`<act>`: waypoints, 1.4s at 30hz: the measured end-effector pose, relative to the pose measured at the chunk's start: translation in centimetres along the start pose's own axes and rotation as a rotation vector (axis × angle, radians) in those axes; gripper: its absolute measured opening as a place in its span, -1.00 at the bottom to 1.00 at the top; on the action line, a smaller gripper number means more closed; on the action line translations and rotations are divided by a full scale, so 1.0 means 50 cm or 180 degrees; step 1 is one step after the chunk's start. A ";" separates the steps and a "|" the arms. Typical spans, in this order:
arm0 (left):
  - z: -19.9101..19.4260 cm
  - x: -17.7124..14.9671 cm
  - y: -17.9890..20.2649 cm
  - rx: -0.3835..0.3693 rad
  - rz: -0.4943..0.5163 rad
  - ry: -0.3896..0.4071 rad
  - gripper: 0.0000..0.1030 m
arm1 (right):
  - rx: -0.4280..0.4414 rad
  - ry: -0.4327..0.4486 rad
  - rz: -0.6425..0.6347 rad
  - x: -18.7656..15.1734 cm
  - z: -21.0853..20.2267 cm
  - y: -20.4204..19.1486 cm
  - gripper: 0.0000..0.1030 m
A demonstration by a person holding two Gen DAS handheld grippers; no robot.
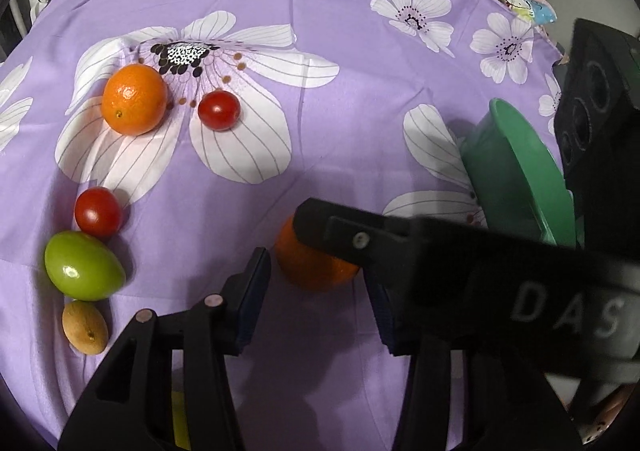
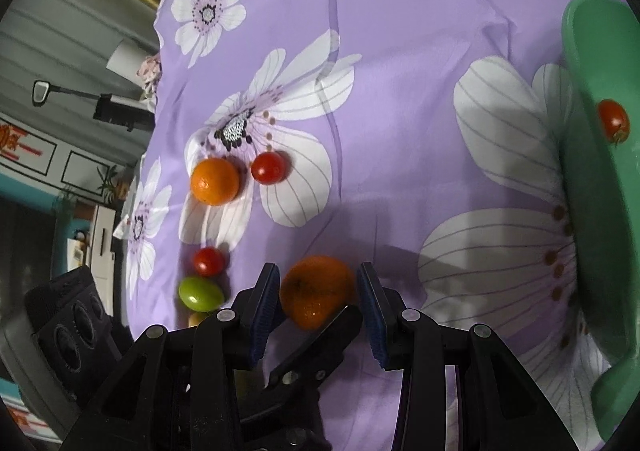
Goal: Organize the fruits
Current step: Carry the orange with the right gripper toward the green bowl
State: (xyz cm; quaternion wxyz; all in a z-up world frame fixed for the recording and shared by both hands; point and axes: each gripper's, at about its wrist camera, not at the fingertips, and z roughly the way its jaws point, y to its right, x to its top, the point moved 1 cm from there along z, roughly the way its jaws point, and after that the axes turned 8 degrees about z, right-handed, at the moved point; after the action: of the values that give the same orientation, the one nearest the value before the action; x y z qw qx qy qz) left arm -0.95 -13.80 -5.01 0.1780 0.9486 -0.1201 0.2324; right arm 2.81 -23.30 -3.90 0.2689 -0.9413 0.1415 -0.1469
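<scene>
Two grippers crowd around one orange on the purple flowered cloth.

We see the near orange (image 2: pixel 318 291) sitting on the cloth (image 2: pixel 400 131) between the spread jaws of the right gripper (image 2: pixel 316 305), its pads just beside the fruit but not clearly touching. From the left wrist, the right gripper's finger crosses in front and hides much of that orange. The left gripper (image 1: pixel 316 299) also has its jaws spread, and its right pad is largely covered. Farther off lie another orange (image 1: pixel 134 99), two cherry tomatoes (image 1: pixel 219 110) (image 1: pixel 98 212), a green oval fruit (image 1: pixel 83 265) and a small brown fruit (image 1: pixel 85 327) we cannot name. The green bowl (image 2: pixel 592 211), cut off by the frame edge, holds one tomato (image 2: pixel 613 122).
</scene>
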 end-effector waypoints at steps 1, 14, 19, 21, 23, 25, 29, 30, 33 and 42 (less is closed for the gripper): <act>0.000 0.000 -0.001 0.0005 -0.0003 0.0003 -0.10 | -0.0009 -0.0005 0.0002 -0.001 0.002 0.001 -0.18; 0.001 -0.002 -0.003 0.0029 -0.0028 0.0021 -0.16 | -0.0011 -0.0032 0.0013 -0.001 0.014 0.002 -0.18; 0.000 -0.001 -0.010 0.0003 -0.0100 0.0036 -0.17 | 0.0063 -0.0084 0.0044 -0.001 0.024 0.006 -0.13; -0.002 -0.001 -0.014 -0.0034 -0.0142 0.0039 -0.17 | 0.0059 -0.0086 0.0021 -0.002 0.024 0.002 -0.13; -0.004 -0.001 -0.015 -0.0041 -0.0156 0.0044 -0.18 | 0.0055 -0.0072 0.0000 -0.003 0.025 0.001 -0.13; -0.005 -0.003 -0.016 -0.0027 -0.0164 0.0053 -0.17 | 0.0042 -0.0052 -0.0022 -0.005 0.024 -0.002 -0.13; -0.007 -0.003 -0.016 -0.0029 -0.0175 0.0068 -0.17 | 0.0042 -0.0015 0.0000 -0.006 0.023 -0.004 -0.13; -0.008 -0.003 -0.016 -0.0027 -0.0172 0.0075 -0.17 | 0.0044 0.0003 0.0006 -0.007 0.022 -0.004 -0.13; -0.017 0.000 -0.014 0.0004 -0.0136 0.0154 -0.18 | 0.0077 0.0053 -0.0029 -0.008 0.018 -0.010 -0.13; -0.063 0.008 0.003 0.0113 0.0034 0.0604 -0.18 | 0.0263 0.0438 -0.0304 -0.012 -0.026 -0.048 -0.12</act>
State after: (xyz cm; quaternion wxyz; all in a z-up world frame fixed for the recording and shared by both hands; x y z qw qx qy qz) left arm -1.93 -12.76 -2.18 0.1706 0.9247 -0.1036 0.3242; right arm 2.25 -21.73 -1.66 0.2898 -0.9228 0.1084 -0.2296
